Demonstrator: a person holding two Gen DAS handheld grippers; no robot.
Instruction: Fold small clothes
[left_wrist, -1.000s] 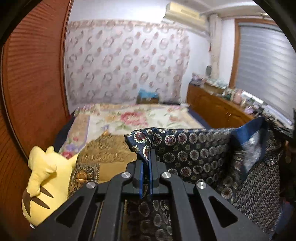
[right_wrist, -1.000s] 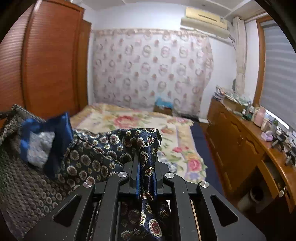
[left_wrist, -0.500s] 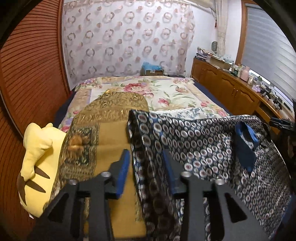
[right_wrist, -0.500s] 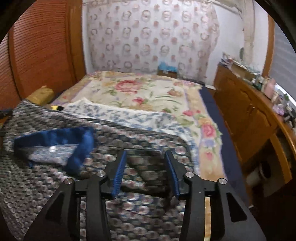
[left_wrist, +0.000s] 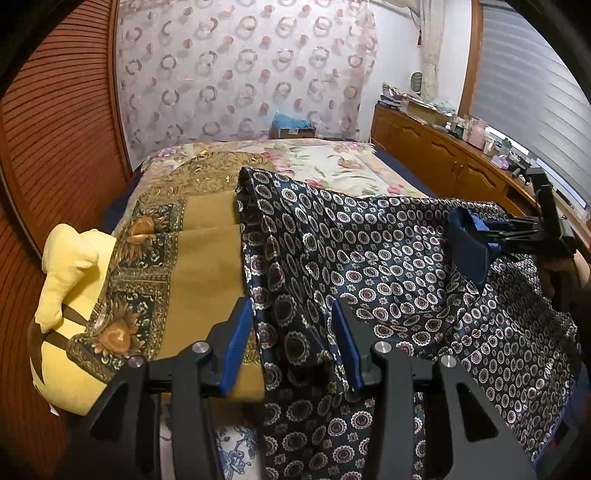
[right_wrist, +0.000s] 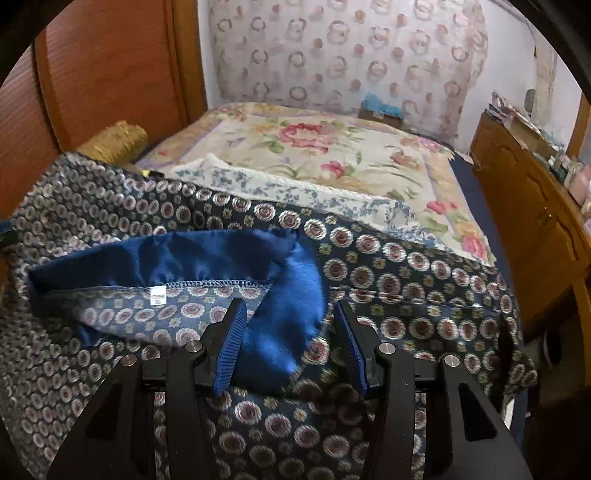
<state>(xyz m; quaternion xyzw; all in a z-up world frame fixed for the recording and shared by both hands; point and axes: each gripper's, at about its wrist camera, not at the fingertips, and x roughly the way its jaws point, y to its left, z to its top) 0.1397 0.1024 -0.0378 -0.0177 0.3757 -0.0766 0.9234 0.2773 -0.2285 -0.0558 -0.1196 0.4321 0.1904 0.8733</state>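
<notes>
Shirt spread flat at the bed's near edge, unfolded; left gripper and right gripper gape empty.

The patterned shirt runs off the bottom edge.

- Even, fairly bright indoor light; soft shadows only.
- Strong fisheye bending, black vignette at the corners.
- Right wrist view slightly soft; far wall washed out.
</notes>
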